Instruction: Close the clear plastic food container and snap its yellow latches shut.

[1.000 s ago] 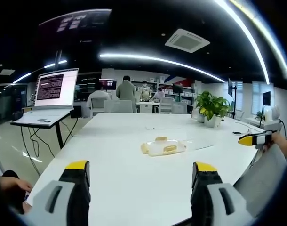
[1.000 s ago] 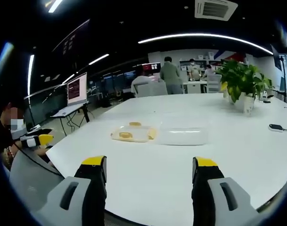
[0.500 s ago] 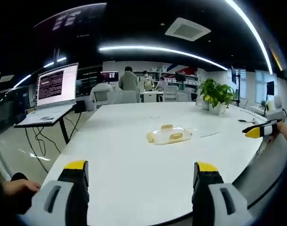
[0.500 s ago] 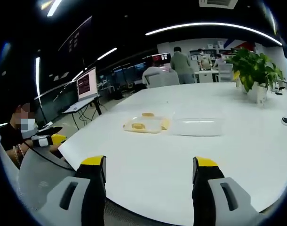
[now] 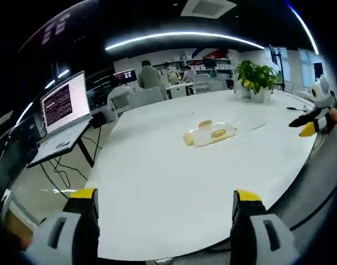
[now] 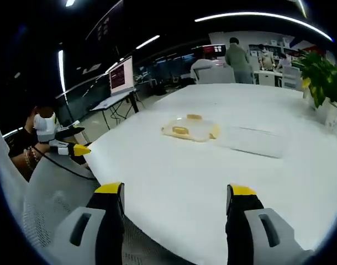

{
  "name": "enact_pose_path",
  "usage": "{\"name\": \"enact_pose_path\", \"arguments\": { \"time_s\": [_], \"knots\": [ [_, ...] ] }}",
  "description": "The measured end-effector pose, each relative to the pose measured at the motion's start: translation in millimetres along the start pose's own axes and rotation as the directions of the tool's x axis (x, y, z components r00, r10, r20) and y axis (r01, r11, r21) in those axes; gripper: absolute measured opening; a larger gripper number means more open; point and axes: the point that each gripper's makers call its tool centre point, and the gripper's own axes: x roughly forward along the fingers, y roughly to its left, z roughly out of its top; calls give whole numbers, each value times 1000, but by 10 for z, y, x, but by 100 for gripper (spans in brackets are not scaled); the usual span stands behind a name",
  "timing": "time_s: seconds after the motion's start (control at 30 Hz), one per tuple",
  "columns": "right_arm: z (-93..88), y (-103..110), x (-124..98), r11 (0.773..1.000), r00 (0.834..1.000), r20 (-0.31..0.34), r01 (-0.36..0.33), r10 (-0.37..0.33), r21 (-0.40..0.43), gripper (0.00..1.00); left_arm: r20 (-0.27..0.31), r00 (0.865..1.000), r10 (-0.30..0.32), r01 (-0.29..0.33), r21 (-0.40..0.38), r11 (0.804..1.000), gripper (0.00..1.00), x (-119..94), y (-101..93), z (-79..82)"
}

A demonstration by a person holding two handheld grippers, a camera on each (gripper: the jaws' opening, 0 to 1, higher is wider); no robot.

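Observation:
The clear plastic food container lies in two parts on the white table (image 5: 157,182). The part with yellow latches (image 5: 209,134) (image 6: 189,130) sits beside a plain clear part (image 5: 249,126) (image 6: 251,141). My left gripper (image 5: 166,194) is open over the table's near edge, far short of the container, and it also appears at the left of the right gripper view (image 6: 69,148). My right gripper (image 6: 175,190) is open too, well back from the container, with nothing between its jaws. Its yellow tip shows at the right of the left gripper view (image 5: 309,128).
A laptop on a stand (image 5: 61,110) is left of the table. A potted plant (image 5: 257,77) (image 6: 323,83) stands at the far end. Several people sit or stand at the back. A person (image 6: 36,138) and a mesh chair (image 6: 47,199) are by the near edge.
Both views have tilted and shifted, showing more of the table's near edge. The container parts lie where they were. Both grippers stay open.

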Motion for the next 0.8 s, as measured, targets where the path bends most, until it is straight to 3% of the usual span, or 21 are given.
{"name": "enact_pose_path", "arguments": {
  "time_s": [0.1, 0.23, 0.27, 0.37, 0.43, 0.53, 0.6, 0.67, 0.8],
  "knots": [
    [140, -106, 29, 999, 1000, 25, 10, -9, -36, 74, -25, 1000, -11, 11, -4, 1000, 99, 51, 85, 32],
    [311, -244, 68, 997, 999, 39, 15, -12, -80, 74, 9, 998, -65, 65, 15, 998, 99, 160, 155, 226],
    [377, -294, 91, 993, 999, 51, 12, -6, -115, 73, 7, 994, -107, 107, 8, 994, 99, 209, 124, 273],
    [482, -437, 133, 981, 999, 46, 15, -6, -196, 72, -35, 990, -137, 137, 8, 991, 99, 310, 140, 313],
    [562, -558, 141, 971, 999, 45, 34, -24, -235, 73, -69, 986, -149, 154, 69, 986, 99, 397, 159, 346],
    [660, -667, 173, 969, 999, 43, 18, -7, -245, 78, -127, 975, -182, 202, 164, 966, 99, 532, 128, 404],
    [703, -729, 205, 975, 999, 36, 4, 4, -222, 83, -133, 972, -196, 219, 191, 957, 99, 607, 108, 460],
    [799, -836, 233, 978, 999, 45, 8, 1, -209, 84, -170, 956, -241, 275, 217, 937, 99, 700, 38, 511],
    [952, -936, 317, 965, 999, 47, 14, -2, -261, 86, -182, 947, -267, 309, 268, 913, 99, 867, 2, 679]
  ]
}}
